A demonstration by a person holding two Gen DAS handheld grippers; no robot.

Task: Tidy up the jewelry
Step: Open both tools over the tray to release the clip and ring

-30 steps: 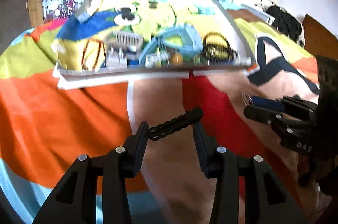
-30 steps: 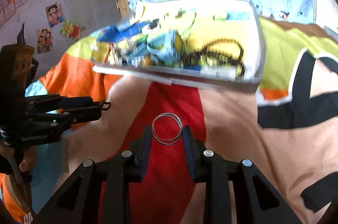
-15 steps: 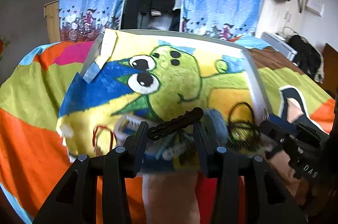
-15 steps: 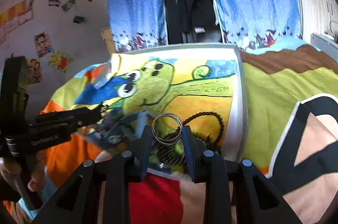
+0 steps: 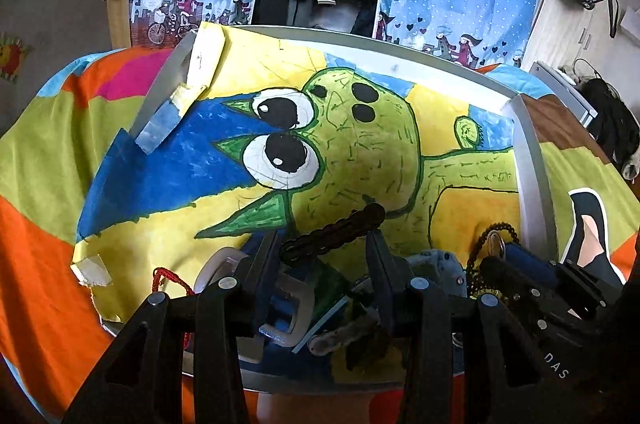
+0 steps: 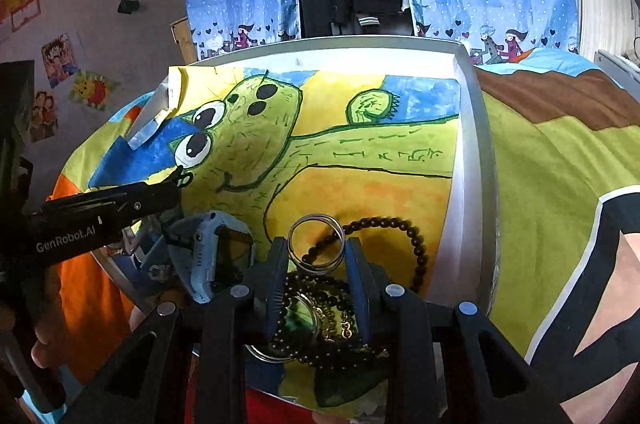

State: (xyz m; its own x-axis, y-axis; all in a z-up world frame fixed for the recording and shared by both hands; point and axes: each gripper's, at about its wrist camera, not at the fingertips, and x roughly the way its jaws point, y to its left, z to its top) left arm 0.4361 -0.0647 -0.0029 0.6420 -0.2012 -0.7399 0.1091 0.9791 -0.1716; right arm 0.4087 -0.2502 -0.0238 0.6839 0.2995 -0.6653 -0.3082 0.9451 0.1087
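Here, left wrist view: left gripper [image 5: 324, 244] clamps a dark chain [image 5: 332, 232], held above the tray [image 5: 534, 159] near its front edge. Right wrist view: right gripper [image 6: 316, 256] pinches a silver ring [image 6: 316, 242] over a bead bracelet [image 6: 400, 240] lying in the tray's front right corner, beside a blue watch [image 6: 208, 252].

Your ring [image 6: 316, 242] looks like shiny metal, beads [image 6: 400, 230] glossy dark, tray liner [image 6: 360, 191] matt painted paper, bed cover [image 6: 552, 183] soft cloth.
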